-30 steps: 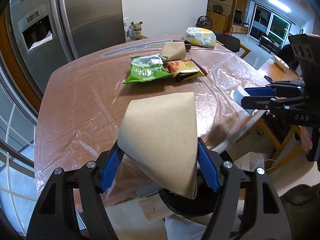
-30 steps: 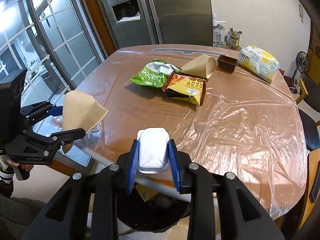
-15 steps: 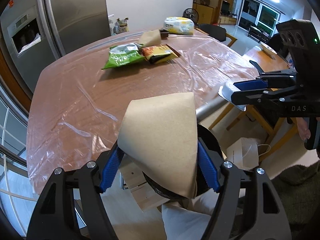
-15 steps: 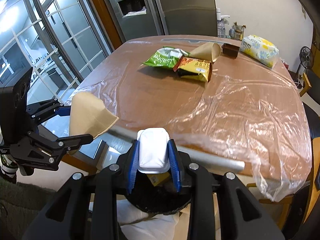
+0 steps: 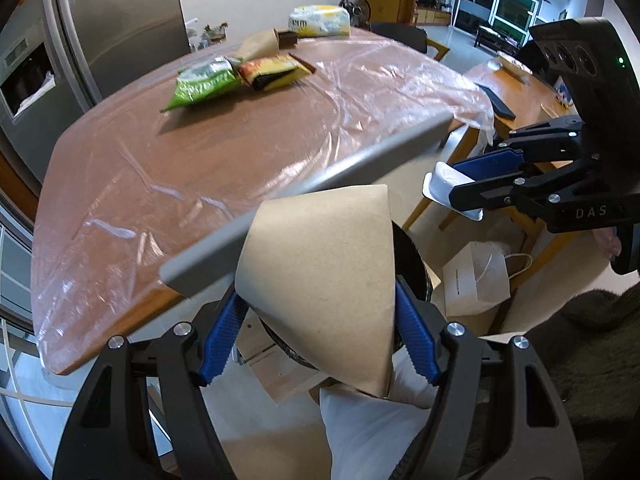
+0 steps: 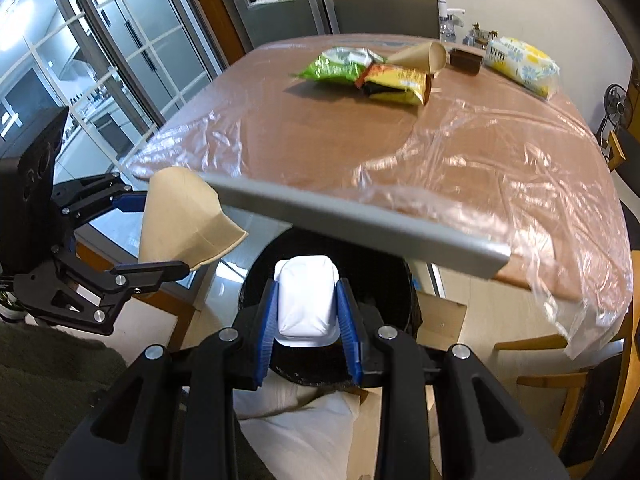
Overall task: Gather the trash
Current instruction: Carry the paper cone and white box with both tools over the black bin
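**Holding two pieces of trash over a black bin**

Clamped between the blue fingers [image 5: 224, 328] of the left gripper [image 5: 320, 320], a flattened brown paper cone [image 5: 320, 280] is held with its wide end up. In the right wrist view the same cone [image 6: 184, 216] is seen at the left, just off the edge of the surface. A small white plastic tub [image 6: 306, 300] is gripped tightly by the right gripper [image 6: 306, 320], whose fingers [image 6: 266, 320] are pressed against its two sides. The tub [image 5: 448, 188] is also seen in the left wrist view, at the tip of the right gripper [image 5: 472, 188].

Directly beneath both held items a round black bin [image 6: 400, 304] is seen on the floor, with a white bag [image 5: 368, 432] lying nearer the cameras. A white paper carrier bag [image 5: 476, 280] is stood on the floor beside the bin.

Just beyond the bin, a grey rail [image 6: 360, 220] is seen along the near edge of the brown surface [image 6: 320, 140], which is covered by a clear plastic sheet [image 6: 500, 148]. At the far end of the surface a green snack bag [image 6: 336, 66] and an orange snack bag [image 6: 396, 82] are laid touching each other, with a second brown paper cone [image 6: 420, 56] just behind them, on its side. Next to that, a small dark box [image 6: 464, 60] and a yellow-and-white tissue pack [image 6: 520, 66] are placed. A steel refrigerator [image 5: 112, 28] is stood behind the surface.
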{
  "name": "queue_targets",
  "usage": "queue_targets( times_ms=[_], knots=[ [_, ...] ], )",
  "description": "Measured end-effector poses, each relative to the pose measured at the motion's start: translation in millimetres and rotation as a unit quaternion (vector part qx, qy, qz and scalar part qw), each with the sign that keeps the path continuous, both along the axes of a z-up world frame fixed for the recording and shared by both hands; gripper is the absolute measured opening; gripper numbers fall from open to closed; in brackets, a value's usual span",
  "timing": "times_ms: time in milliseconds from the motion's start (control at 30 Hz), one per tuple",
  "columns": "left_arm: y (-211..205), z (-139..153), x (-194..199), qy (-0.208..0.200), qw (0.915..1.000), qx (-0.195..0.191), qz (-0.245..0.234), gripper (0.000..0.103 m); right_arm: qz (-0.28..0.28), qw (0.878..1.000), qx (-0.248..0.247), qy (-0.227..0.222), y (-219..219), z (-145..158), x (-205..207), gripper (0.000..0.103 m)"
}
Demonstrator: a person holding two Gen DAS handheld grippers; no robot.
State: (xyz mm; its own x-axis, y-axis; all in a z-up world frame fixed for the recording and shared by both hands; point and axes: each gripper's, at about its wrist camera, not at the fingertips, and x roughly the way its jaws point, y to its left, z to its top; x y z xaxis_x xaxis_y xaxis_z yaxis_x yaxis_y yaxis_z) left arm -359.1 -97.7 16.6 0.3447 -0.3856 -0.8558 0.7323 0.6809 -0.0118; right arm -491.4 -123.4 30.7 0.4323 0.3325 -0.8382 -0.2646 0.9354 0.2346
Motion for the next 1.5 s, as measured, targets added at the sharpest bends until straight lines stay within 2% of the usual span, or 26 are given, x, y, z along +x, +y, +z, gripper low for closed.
queue_targets(
  times_ms=[633, 1500],
  knots=[
    [-3, -56, 1, 0.036, 0.9983, 0.042, 0.019, 0.072, -0.011, 0.999, -0.031, 0.042, 12, -52, 9, 0.029],
    [-15, -85, 18, 0.044, 0.9965, 0.057, 0.043, 0.072, -0.042, 0.996, -0.038, 0.065, 16, -88, 33, 0.029]
  ],
)
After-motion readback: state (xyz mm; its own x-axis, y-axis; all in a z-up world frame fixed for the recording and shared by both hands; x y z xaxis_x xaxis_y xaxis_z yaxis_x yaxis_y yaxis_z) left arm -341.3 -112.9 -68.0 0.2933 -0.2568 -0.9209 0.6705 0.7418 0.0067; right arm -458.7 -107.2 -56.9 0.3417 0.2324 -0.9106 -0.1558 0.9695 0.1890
